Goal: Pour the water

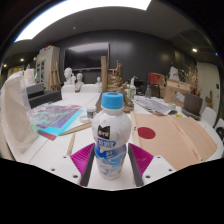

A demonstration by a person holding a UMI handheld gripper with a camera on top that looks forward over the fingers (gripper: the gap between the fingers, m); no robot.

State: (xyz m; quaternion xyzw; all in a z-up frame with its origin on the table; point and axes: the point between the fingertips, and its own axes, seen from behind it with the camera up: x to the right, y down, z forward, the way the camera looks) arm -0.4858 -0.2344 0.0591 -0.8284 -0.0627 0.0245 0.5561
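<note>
Gripper (111, 163), lower centre of the frame, with its pink pads (83, 157) closed against the sides of the capped water bottle (111, 135), which stood upright on the table (175, 140). Judged early: cap on, nothing poured; red disc (146, 132) at centre right.

Light-blue cap tops the white bottle (111, 133), its label going from dark to blue. Magenta pads on the tongs (111, 160). A red disc (146, 132) sits on the pale counter (178, 140).
</note>
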